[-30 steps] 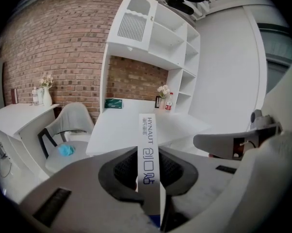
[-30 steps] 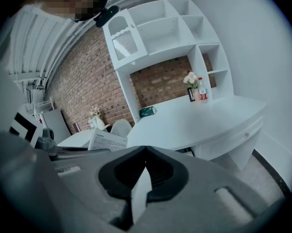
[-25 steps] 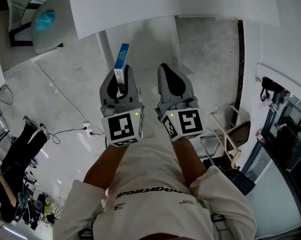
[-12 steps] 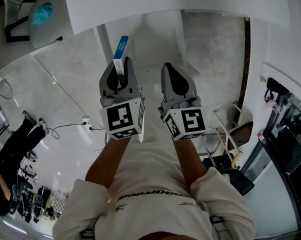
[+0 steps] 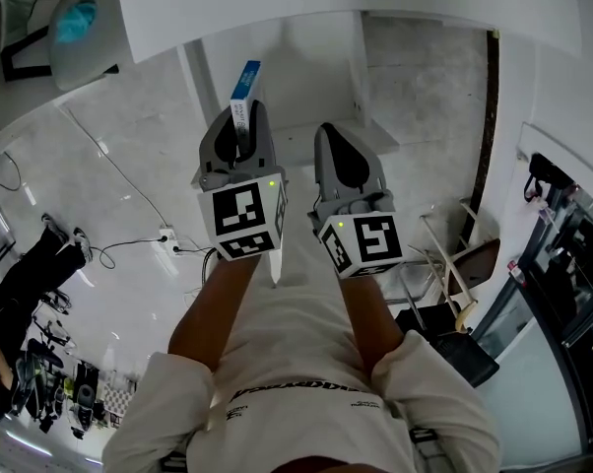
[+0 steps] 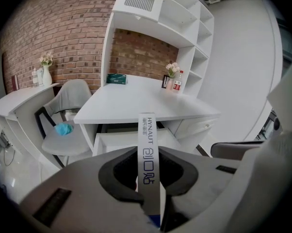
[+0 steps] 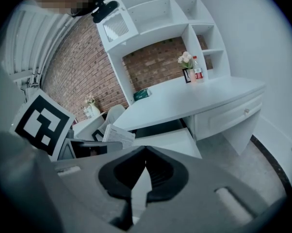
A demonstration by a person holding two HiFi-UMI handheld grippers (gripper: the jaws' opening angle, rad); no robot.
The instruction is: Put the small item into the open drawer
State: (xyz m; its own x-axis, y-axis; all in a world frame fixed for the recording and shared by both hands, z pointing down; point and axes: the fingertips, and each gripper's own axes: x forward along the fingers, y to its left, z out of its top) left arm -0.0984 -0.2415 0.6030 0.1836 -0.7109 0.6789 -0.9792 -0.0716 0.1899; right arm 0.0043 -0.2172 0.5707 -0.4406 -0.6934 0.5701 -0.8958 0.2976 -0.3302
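Note:
A slim blue-and-white box (image 5: 243, 89) stands upright between the jaws of my left gripper (image 5: 239, 134), which is shut on it. In the left gripper view the box (image 6: 147, 144) rises from between the pads, its printed white side towards the camera. My right gripper (image 5: 334, 138) hangs beside the left one, shut and with nothing in it. Ahead, under the white desk (image 6: 136, 103), the open drawer (image 6: 121, 141) stands pulled out. It also shows in the right gripper view as a white drawer (image 7: 169, 141), where my right gripper (image 7: 145, 148) points at it.
A grey chair (image 6: 63, 110) with a blue thing (image 6: 63, 129) on its seat stands left of the desk. On the desk are a green box (image 6: 117, 78), flowers (image 6: 172, 72) and a bottle. A cable and power strip (image 5: 168, 235) lie on the floor at left. Another chair (image 5: 464, 264) is at right.
Both grippers have drifted a little up and forward towards the desk, the left one still carrying the box. Neither gripper's jaws have changed.

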